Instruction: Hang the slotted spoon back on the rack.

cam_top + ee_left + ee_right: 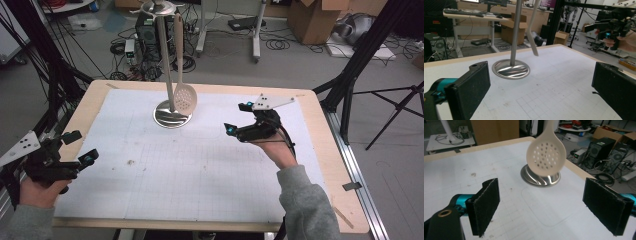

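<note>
Slotted spoon [184, 97], light, stiff and probably smooth plastic, hanging from the steel stand [172, 114] at the counter's [320, 150] far middle, best taken by its slim handle; right hand-held gripper [240, 120] nearby and left hand-held gripper [82, 147] farther off, both open and empty.

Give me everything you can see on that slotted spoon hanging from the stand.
The slotted spoon is cream, plastic-looking, with a long slim handle and a round bowl pierced by many small holes. It hangs upright, bowl down, from the top of the metal stand, beside the pole and just above the shiny round base. Neither gripper touches it.
</note>
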The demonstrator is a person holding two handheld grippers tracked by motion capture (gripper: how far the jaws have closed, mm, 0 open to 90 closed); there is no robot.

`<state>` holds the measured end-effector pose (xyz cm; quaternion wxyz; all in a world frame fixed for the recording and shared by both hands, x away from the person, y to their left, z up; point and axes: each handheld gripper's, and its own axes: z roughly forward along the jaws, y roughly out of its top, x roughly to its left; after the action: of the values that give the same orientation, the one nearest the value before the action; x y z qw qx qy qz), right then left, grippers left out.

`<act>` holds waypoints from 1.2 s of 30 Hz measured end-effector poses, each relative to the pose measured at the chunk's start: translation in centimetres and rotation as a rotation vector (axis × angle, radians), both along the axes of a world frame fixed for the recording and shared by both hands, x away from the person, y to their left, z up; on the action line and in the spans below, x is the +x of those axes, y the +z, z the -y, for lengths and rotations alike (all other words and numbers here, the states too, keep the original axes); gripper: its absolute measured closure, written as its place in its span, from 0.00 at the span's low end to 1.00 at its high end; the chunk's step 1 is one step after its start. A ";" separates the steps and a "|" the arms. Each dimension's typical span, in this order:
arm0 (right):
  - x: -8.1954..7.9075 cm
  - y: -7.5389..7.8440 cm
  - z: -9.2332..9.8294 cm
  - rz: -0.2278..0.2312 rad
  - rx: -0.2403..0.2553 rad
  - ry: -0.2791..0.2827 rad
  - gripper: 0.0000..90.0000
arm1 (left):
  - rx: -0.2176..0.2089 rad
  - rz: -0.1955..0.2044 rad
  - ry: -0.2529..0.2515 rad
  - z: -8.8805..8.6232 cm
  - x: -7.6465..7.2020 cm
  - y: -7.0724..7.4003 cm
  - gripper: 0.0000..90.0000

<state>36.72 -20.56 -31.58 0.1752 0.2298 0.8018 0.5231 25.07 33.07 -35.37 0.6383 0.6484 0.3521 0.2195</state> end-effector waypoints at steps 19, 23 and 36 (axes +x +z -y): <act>-4.2 -3.2 6.3 -0.029 0.105 -0.100 0.12 | 0.018 0.014 0.003 0.6 0.0 -0.4 0.02; -5.1 -3.8 7.7 -0.009 0.139 -0.161 0.12 | 0.019 0.017 0.005 0.7 -0.1 -0.4 0.02; -7.9 -5.9 11.7 0.027 0.212 -0.318 0.12 | 0.040 -0.012 0.020 1.1 0.3 -1.8 0.02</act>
<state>28.84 -32.28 -37.46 0.2412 0.3635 0.6933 0.5736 25.41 31.95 -37.20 0.6211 0.6586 0.3578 0.2290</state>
